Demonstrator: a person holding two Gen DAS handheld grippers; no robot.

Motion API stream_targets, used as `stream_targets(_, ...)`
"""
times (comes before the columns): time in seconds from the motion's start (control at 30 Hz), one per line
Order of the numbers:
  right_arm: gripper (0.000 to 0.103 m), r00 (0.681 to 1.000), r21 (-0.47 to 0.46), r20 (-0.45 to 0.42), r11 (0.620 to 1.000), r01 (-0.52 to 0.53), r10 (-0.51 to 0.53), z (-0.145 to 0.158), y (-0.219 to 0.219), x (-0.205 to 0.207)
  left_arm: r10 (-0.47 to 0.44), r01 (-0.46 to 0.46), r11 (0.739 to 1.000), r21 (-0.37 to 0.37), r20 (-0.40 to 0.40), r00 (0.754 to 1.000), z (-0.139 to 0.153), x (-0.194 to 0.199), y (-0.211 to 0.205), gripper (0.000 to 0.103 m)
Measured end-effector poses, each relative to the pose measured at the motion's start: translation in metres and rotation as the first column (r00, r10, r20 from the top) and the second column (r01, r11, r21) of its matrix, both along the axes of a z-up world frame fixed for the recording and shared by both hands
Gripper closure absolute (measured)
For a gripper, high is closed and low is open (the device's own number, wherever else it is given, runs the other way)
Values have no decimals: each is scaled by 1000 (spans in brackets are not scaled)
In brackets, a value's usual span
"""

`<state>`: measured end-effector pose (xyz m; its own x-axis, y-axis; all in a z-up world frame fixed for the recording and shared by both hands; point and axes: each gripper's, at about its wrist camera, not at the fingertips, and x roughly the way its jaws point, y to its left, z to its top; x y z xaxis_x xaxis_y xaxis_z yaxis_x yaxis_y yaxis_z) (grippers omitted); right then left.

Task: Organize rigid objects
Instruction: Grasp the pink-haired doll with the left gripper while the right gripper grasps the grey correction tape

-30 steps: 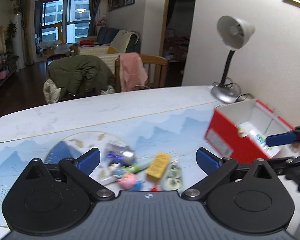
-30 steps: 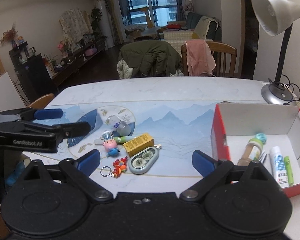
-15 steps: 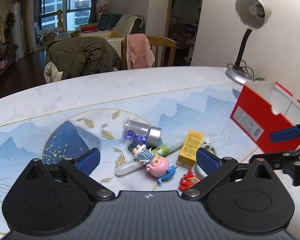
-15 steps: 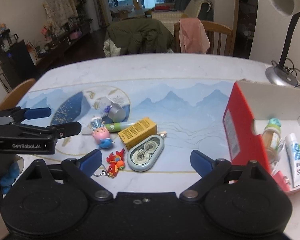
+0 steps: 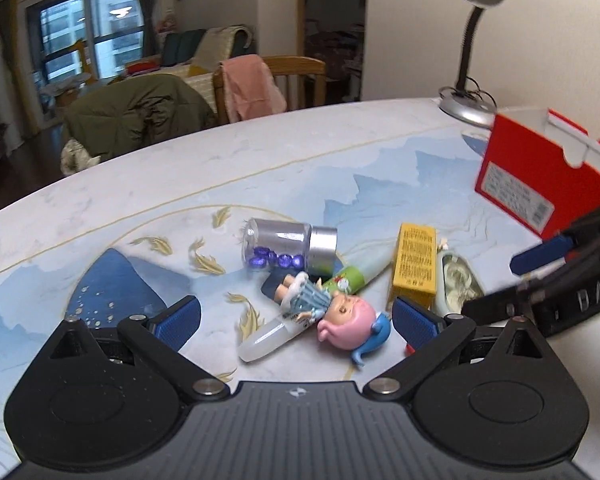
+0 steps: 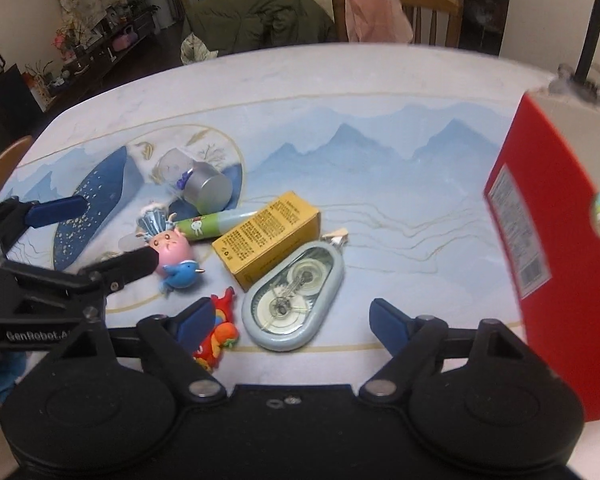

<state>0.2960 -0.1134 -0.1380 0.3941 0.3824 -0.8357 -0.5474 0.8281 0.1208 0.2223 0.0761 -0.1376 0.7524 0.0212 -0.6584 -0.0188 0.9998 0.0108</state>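
Left tongs (image 5: 296,320) with fingers spread apart, holding nothing, low over a cluster of small items on the desk (image 5: 180,184). Between the blue pads lie a pink-haired doll (image 5: 332,312) and a green-and-white tube (image 5: 324,304) beneath it; a glass jar (image 5: 288,244) with purple beads rests on its side just beyond. A yellow box (image 6: 268,236) lies beside the tube. Right tongs (image 6: 292,320), likewise spread and empty, frame a grey oval tape dispenser (image 6: 296,304), with a red toy keychain (image 6: 218,332) at the left pad. A red box (image 6: 548,248) stands at the desk's right.
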Motion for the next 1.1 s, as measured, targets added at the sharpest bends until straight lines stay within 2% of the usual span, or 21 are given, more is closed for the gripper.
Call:
stream_targets(0.27,21,998,-34,-55,999,24,-26,-15,17,13,-110,107,988,110,14,994,-15,3,-15,1)
stream_targets(0.73,28,994,-74,-47,992,99,-102,-21,28,20,-147,142,978,152,24,989,-27,14,-21,1)
stream_targets(0.87,30,993,-87,-37,990,109,-113,-21,32,19,-155,150,976,161,23,988,-29,14,-22,9)
stream_targets(0.93,38,993,-88,-33,990,110,-113,-20,32,18,-165,160,974,160,21,986,-29,14,-23,16)
stream_targets(1.03,44,993,-91,-27,989,114,-117,-19,31,18,-185,179,968,174,18,983,-30,12,-27,24)
stream_targets(1.1,45,993,-88,-25,990,109,-111,-19,30,17,-181,175,967,183,18,983,-31,11,-29,24)
